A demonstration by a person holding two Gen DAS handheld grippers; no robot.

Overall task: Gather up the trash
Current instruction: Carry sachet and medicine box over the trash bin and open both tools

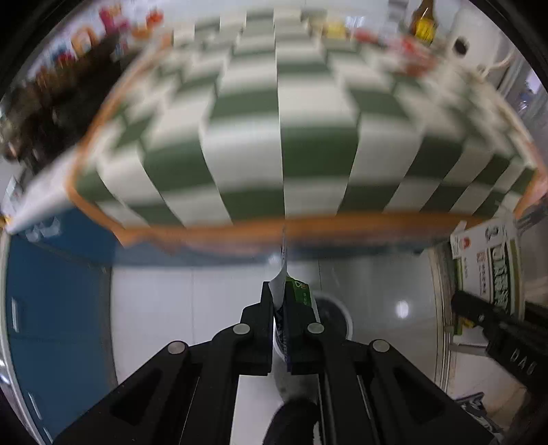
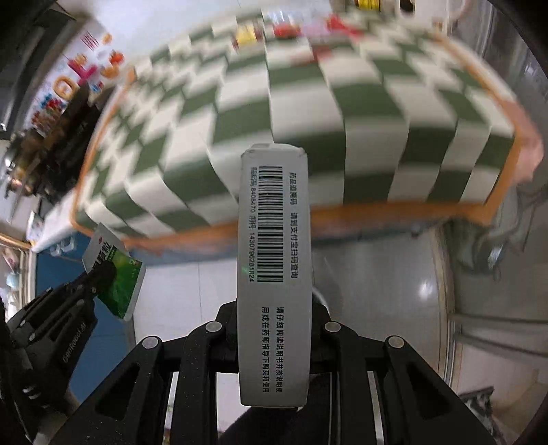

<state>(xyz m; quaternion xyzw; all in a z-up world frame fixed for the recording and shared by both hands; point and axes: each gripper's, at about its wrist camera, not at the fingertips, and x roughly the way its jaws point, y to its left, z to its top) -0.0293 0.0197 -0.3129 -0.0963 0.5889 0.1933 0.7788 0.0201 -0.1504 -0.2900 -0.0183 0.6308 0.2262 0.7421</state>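
My left gripper (image 1: pixel 281 301) is shut on a flat green and white medicine box (image 1: pixel 298 296), seen edge-on; the same box (image 2: pixel 118 279) and gripper (image 2: pixel 99 274) show at the left of the right wrist view. My right gripper (image 2: pixel 274 308) is shut on a white carton with a barcode (image 2: pixel 274 239), held lengthwise; that carton (image 1: pixel 486 270) and gripper (image 1: pixel 460 303) show at the right of the left wrist view. Both are held off the table's near edge, above the floor. A round white bin rim (image 1: pixel 337 309) lies below the left gripper.
A table with a green and white checked cloth (image 1: pixel 281 137) and orange border fills the upper half of both views. Small items and a bottle (image 1: pixel 424 20) stand at its far edge. A blue panel (image 1: pixel 58 308) is at the left over grey floor tiles (image 1: pixel 191 308).
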